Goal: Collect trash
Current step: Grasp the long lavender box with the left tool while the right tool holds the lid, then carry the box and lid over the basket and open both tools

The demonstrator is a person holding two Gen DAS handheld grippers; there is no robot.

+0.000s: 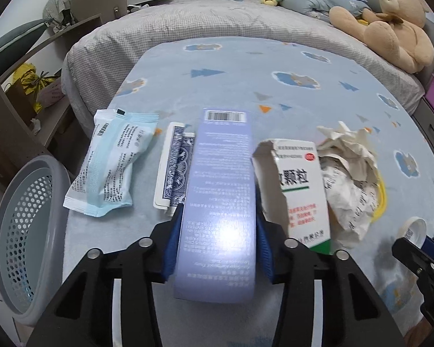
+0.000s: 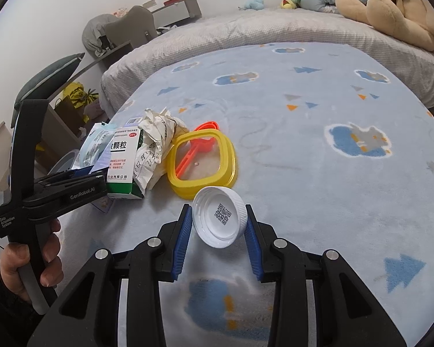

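My left gripper (image 1: 217,217) is shut on a long lavender box (image 1: 220,202) with a barcode at its far end, held over the blue blanket. Beside it lie a light blue wipes packet (image 1: 110,162), blue-backed playing cards (image 1: 173,170), a torn white medicine box (image 1: 298,190) and crumpled paper (image 1: 350,173). My right gripper (image 2: 219,218) is shut on a white bottle cap (image 2: 220,219), tilted, its inside showing a QR code. The medicine box (image 2: 123,164) and crumpled paper (image 2: 156,147) lie to its far left.
A grey perforated basket (image 1: 23,231) stands on the floor at the left of the bed. A yellow square lid (image 2: 202,162) with an orange plastic piece (image 2: 199,144) lies on the blanket (image 2: 318,159). A teddy bear (image 1: 390,29) and pillows sit at the far right.
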